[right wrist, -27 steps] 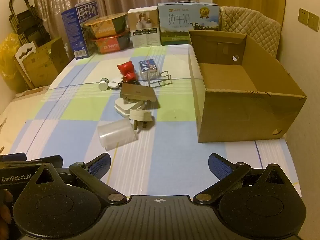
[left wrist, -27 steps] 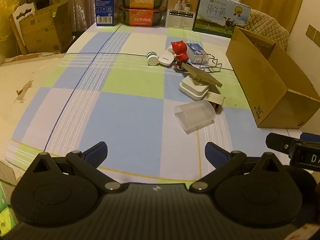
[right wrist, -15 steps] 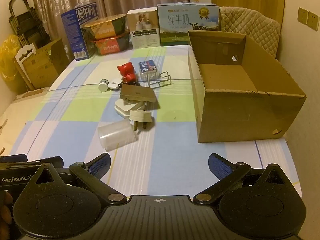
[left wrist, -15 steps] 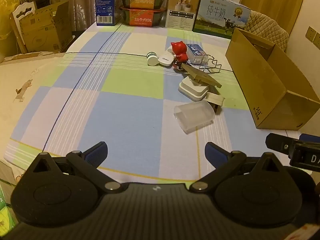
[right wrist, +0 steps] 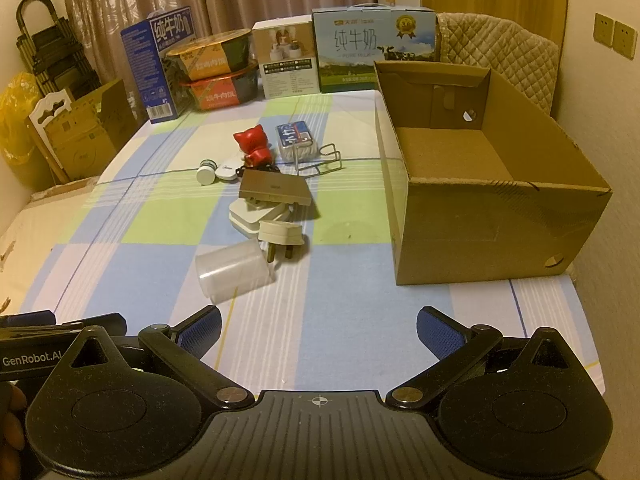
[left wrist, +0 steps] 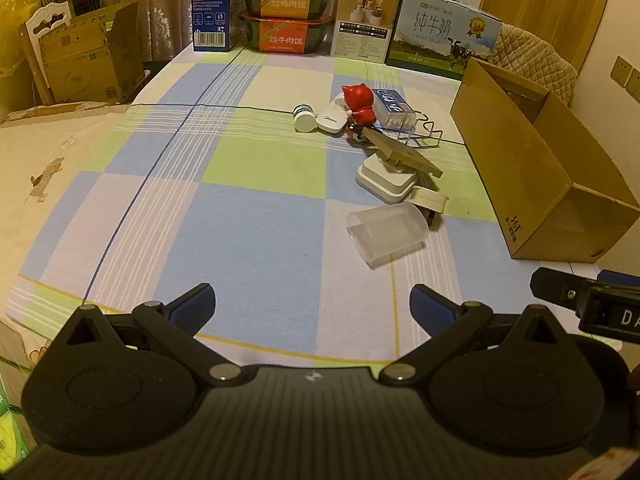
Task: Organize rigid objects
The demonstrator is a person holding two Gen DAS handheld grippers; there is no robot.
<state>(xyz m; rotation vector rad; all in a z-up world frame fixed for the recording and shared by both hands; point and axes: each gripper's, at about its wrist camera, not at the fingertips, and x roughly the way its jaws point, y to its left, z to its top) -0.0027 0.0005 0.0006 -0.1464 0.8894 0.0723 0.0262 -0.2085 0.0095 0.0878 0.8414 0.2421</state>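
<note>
A: Looking down along both claws, we have nothing gripped: the left claw [left wrist: 312, 308] is spread wide with only checked cloth between its blue pads, and the right claw [right wrist: 318, 330] is spread just as wide and just as bare.

B: Then where do we go first? Let us fix everything by the cardboard box [right wrist: 500, 216].

A: The box stands open-topped and looks empty inside. The loose things lie in a string to its left on the bench [right wrist: 340, 320]. Nearest us is the clear plastic cup [right wrist: 232, 272], tipped on its side, apart from the box's near left corner.

B: Which way does its long axis run?

A: In the right wrist view its open mouth faces toward us and to the left, its closed end away from us and toward the box, just beside the white plug [right wrist: 280, 236]. So it runs slantwise across our line of reach.

B: Which hand is better placed?

A: The cup sits ahead and left of the right claw; in the left wrist view the cup [left wrist: 386, 232] is ahead and slightly right of centre. We judge it about midway between our claws, with the right one on the box's side for the carry.

B: We would turn the wrist so the pads cross the cup's round wall.
</note>
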